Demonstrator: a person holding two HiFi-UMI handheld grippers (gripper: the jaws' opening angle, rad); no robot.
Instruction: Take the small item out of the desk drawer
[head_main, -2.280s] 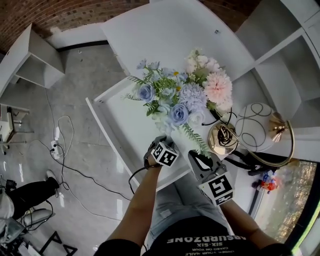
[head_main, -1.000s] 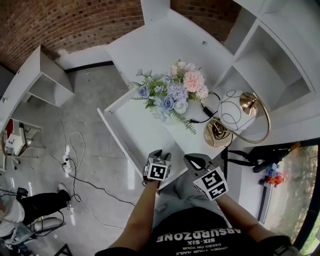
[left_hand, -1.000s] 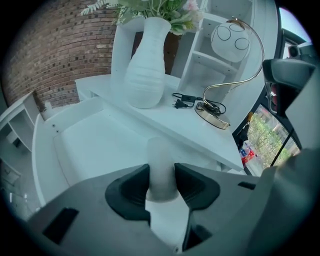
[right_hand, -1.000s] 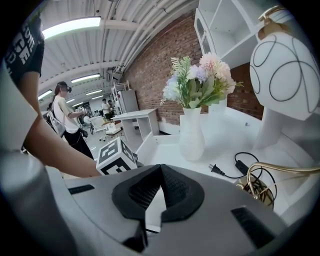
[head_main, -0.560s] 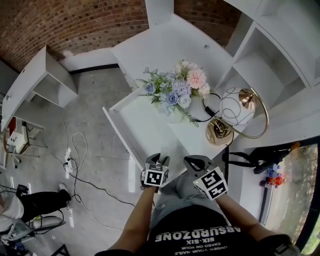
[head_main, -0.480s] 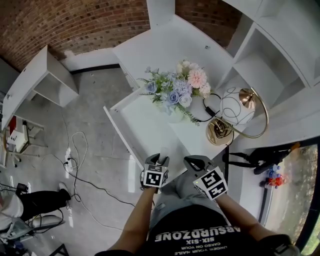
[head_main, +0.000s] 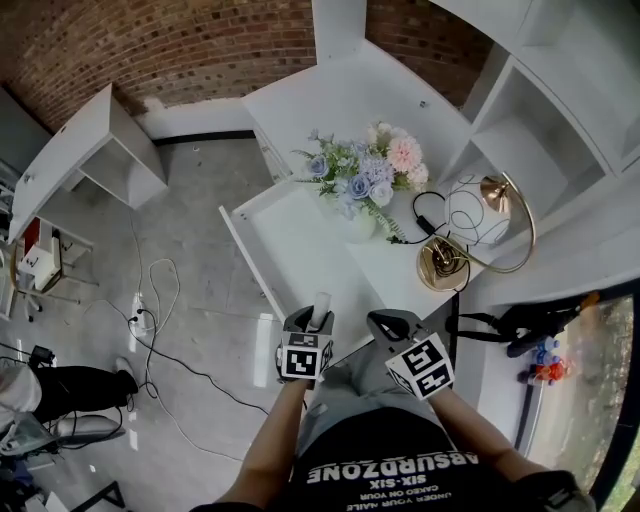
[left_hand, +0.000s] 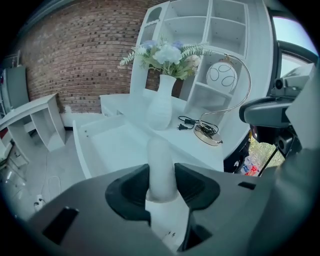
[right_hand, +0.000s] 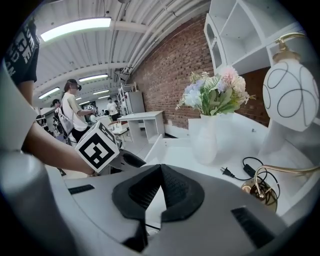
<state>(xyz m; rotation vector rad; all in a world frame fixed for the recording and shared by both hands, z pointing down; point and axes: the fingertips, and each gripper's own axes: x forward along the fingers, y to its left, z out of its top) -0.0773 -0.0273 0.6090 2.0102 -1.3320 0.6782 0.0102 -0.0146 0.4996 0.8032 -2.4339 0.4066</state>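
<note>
Evidently the L gripper (head_main: 312, 322) is clamped on the small white cylinder (left_hand: 161, 160), pinching its lower part so it stands upright. It is held up, out of the open drawer (head_main: 241, 256), by the drawer's near end. R gripper (right_hand: 159, 192) waits alongside, jaws together on nothing, prob. free for the drawer.

The small cylinder (left_hand: 161, 170) looks like frosted, matt white plastic. The counter (head_main: 400, 275) is smooth and white. The lamp base (head_main: 443, 266) is glossy golden metal. The grey floor (head_main: 190, 260) is polished and reflecting; the wall (head_main: 200, 50) is rough brick.
</note>
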